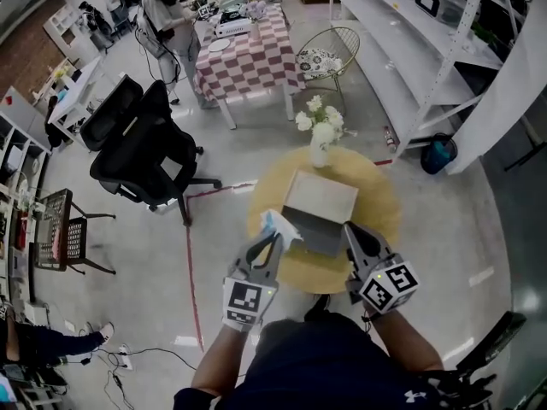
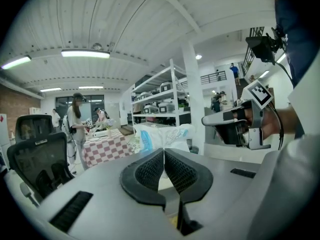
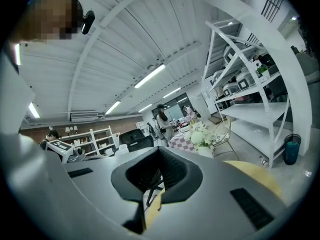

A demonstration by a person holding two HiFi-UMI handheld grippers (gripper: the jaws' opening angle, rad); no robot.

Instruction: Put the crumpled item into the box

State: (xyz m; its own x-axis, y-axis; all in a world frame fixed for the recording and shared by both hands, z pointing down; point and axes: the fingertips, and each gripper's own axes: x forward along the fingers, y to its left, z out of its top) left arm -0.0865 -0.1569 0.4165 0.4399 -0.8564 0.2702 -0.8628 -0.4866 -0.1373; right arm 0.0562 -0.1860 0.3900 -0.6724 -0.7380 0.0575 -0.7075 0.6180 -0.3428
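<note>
One round yellow table [image 1: 385, 196], box [image 1: 321, 196] mid-table, flowers [image 1: 320, 126] at its 12 o'clock, left gripper [image 1: 273, 237] at 8 o'clock pinched tight on the white-and-blue crumpled item [image 1: 278, 223] just beside the box's corner, right gripper [image 1: 351, 230] at 5 o'clock, jaws closed, empty
</note>
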